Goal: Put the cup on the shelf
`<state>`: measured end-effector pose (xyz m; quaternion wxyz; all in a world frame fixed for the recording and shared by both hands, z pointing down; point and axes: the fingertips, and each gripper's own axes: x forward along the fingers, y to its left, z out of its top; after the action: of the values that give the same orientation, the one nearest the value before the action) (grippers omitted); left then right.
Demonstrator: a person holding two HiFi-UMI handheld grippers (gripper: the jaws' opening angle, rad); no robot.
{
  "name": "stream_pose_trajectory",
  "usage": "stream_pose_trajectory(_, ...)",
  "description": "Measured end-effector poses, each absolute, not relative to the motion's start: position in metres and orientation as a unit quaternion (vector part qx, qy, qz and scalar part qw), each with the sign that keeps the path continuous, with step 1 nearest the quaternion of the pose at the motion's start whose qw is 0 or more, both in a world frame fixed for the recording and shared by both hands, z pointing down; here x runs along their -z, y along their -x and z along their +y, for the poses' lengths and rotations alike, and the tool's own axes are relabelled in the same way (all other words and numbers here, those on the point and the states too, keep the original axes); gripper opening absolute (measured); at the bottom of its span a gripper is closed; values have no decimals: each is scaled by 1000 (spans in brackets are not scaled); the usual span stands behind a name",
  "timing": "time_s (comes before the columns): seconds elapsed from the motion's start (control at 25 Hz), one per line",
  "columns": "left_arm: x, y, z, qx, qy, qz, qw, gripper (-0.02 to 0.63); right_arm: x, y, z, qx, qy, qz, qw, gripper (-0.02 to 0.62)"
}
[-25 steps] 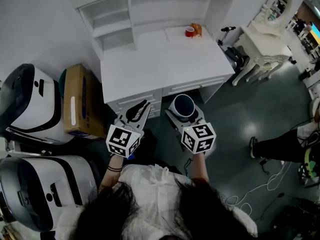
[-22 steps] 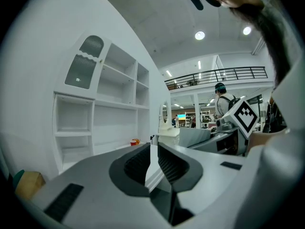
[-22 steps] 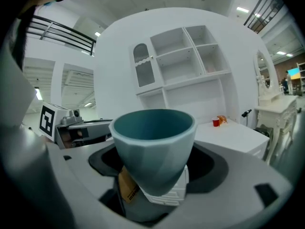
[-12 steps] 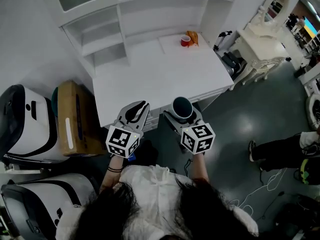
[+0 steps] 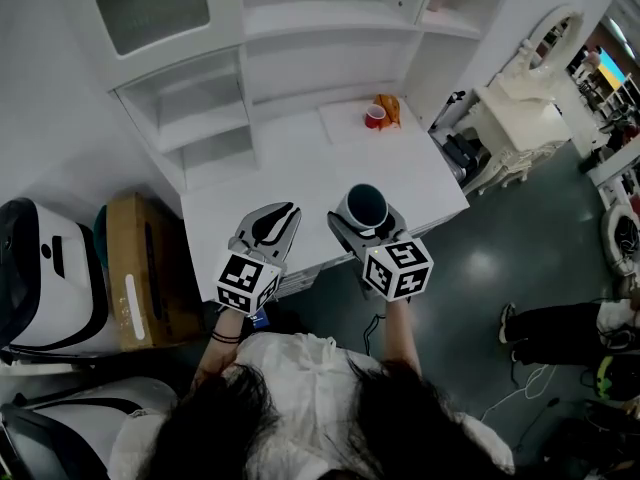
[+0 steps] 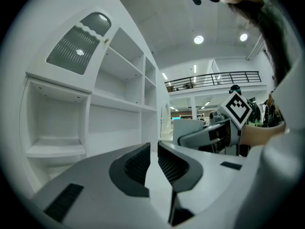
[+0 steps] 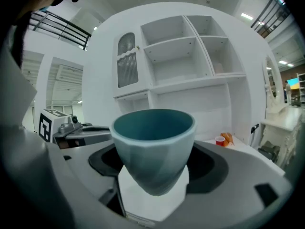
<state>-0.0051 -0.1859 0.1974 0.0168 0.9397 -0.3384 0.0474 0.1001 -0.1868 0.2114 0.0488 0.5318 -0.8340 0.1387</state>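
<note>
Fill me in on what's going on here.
A person stands at a white desk with a hand-held claw in each hand. The right claw grips a blue-grey cup, upright, over the front of the desk. The left claw is beside it, its jaws almost together with nothing between them. The white shelves behind the desk are where the cup is headed; it is not there yet. A small red cup sits at the back of the desk.

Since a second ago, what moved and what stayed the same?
Both grippers moved forward, from in front of the desk to over its front edge. The right gripper still holds the blue cup; the left gripper stays shut and empty. Nothing was grabbed or let go. The small red cup at the back stayed put.
</note>
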Motion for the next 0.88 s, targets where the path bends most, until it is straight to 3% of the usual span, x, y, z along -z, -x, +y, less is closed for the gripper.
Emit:
stream_pose_trajectory(0.4,-198,11,-248,-45,-941,-336,18,57,-161,-116,-275,-85,-534,-839,70,359)
stream_pose_trajectory(0.88,-174,-39,-304,-41,-934,-354,6,57,-53,-159,-363,-3,-476,-877,59,359)
